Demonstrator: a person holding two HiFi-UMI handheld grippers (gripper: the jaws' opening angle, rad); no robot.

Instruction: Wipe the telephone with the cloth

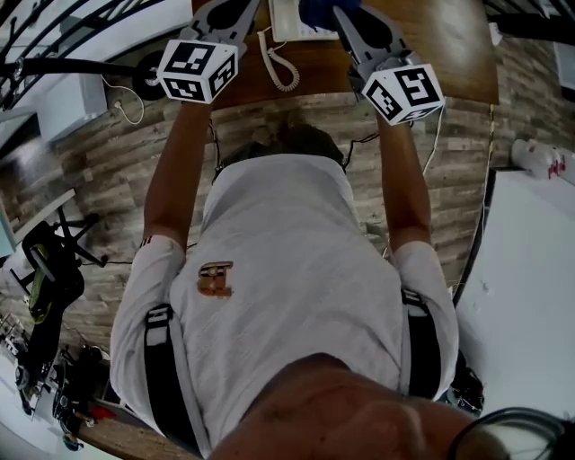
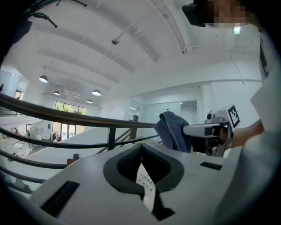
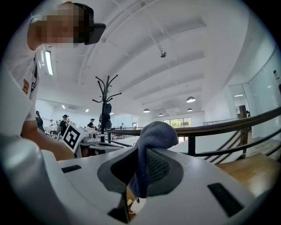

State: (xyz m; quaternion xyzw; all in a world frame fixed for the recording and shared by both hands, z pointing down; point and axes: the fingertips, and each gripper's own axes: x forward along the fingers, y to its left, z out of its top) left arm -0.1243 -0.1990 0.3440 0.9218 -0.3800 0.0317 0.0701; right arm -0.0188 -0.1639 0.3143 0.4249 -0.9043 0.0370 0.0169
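On the wooden table (image 1: 440,45) at the top of the head view sits the white telephone (image 1: 289,22), its coiled cord (image 1: 280,67) hanging toward me. My right gripper (image 1: 346,18) hovers over it, shut on the blue cloth (image 3: 156,132), which bulges above the jaws and hangs down between them. The cloth (image 2: 173,129) also shows in the left gripper view. My left gripper (image 1: 229,13) is beside it at the phone's left. Its jaws (image 2: 141,151) meet at the tip, nothing held. The phone keypad (image 2: 146,182) shows through the slit.
A dark railing (image 2: 88,121) runs behind the table. A black coat stand (image 3: 105,101) and several people (image 3: 66,123) are far off. A white table (image 1: 530,296) lies at my right, with a white roll (image 1: 539,160) near its far end. The floor (image 1: 108,171) is wood plank.
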